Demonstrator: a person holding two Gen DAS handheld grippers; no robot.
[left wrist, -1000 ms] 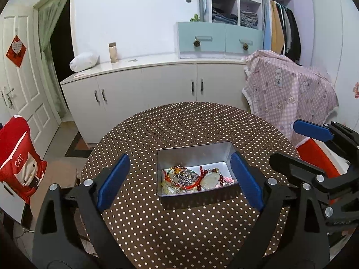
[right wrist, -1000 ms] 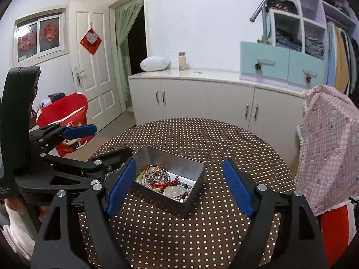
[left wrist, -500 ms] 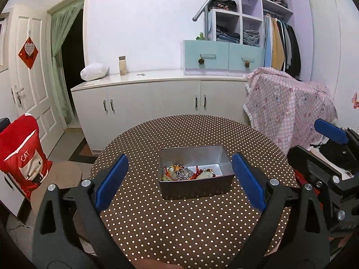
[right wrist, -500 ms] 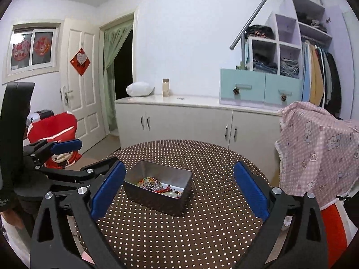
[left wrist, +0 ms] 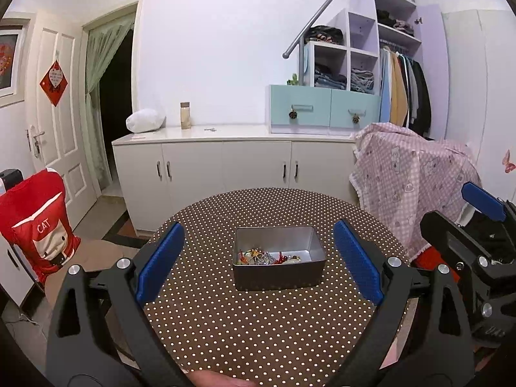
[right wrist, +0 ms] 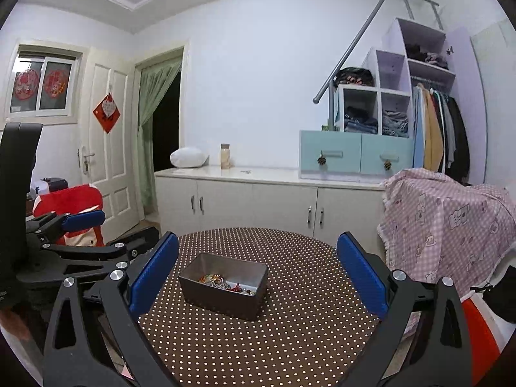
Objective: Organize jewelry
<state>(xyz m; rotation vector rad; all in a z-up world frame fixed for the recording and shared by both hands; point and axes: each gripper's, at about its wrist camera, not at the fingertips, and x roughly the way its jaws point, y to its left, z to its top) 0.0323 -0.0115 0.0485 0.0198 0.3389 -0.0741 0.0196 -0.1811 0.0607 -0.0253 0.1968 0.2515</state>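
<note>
Pulled back from the tin (left wrist: 279, 258) since a second ago, both grippers, with more of the room now showing. Right gripper (right wrist: 258, 274): jaws just been opening, spread wide, nothing between the pads. Left gripper (left wrist: 258, 258): likewise wide apart and empty. Tin on the dotted table (left wrist: 258, 329), near its middle, ahead of both grippers; jewelry (left wrist: 267, 256) heaped inside. Left of the tin, red chair cover (left wrist: 38, 225) reading "CAT".

Left gripper (left wrist: 258, 261) jaws spread wide, nothing between. Right gripper (right wrist: 256, 272) likewise wide and empty, jaws just finished opening.
</note>
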